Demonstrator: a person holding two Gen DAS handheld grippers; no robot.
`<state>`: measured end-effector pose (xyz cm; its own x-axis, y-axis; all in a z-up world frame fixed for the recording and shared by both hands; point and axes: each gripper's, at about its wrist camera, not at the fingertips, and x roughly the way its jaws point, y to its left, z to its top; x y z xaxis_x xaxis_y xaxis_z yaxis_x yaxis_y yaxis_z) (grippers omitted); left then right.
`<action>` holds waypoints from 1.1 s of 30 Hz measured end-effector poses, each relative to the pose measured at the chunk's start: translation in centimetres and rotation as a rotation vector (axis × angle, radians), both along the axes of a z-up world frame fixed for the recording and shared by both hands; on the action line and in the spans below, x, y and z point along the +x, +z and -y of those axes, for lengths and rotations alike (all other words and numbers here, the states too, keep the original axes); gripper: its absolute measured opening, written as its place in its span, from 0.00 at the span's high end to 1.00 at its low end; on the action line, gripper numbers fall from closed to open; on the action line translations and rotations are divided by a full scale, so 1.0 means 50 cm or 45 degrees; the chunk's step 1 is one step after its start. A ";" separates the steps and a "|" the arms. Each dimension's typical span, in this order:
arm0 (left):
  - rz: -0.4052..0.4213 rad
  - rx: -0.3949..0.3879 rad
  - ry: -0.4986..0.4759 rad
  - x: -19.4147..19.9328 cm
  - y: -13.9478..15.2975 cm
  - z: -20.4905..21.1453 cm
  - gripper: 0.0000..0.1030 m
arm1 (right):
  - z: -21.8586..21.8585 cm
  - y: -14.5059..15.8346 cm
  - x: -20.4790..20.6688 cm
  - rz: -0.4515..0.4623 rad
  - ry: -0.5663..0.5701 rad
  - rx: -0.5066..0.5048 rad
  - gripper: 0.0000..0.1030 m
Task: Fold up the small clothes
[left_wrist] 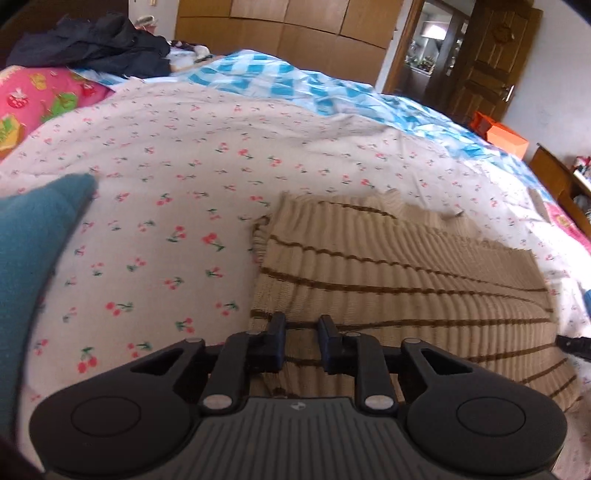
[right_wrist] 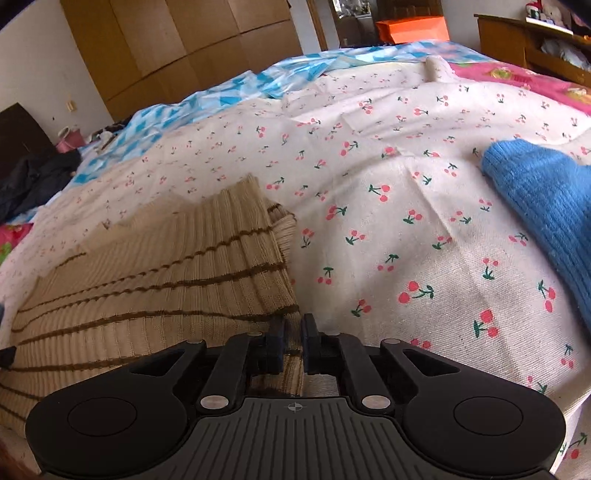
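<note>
A beige ribbed knit top with thin brown stripes (left_wrist: 406,280) lies flat on the cherry-print sheet (left_wrist: 166,192). My left gripper (left_wrist: 303,328) is over its near left edge, jaws a little apart with the knit between the fingers. In the right wrist view the same top (right_wrist: 155,280) lies to the left, and my right gripper (right_wrist: 292,332) is at its near right corner, jaws nearly closed with the fabric edge between them. A blue knit garment shows at the left edge of the left wrist view (left_wrist: 33,258) and at the right of the right wrist view (right_wrist: 546,199).
A blue-and-white checked cloth (left_wrist: 295,85) lies across the far side of the bed. A pink printed pillow (left_wrist: 40,99) and dark clothes (left_wrist: 92,44) sit at the far left. A wooden wardrobe (left_wrist: 295,26), an open door (left_wrist: 495,62) and an orange box (left_wrist: 506,138) are beyond.
</note>
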<state>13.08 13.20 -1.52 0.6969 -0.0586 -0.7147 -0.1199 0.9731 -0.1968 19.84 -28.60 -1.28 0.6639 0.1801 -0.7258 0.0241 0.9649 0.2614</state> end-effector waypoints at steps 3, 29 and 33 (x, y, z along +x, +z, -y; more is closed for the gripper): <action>-0.015 0.059 0.007 -0.004 -0.010 -0.002 0.78 | -0.031 -0.004 -0.008 0.052 0.058 -0.132 0.93; -0.102 0.140 0.012 -0.075 -0.001 0.023 0.79 | -0.031 0.025 -0.138 -0.027 0.172 -0.133 0.91; -0.132 0.155 0.071 -0.083 -0.005 -0.003 0.67 | -0.041 0.023 -0.144 -0.003 0.209 -0.203 0.91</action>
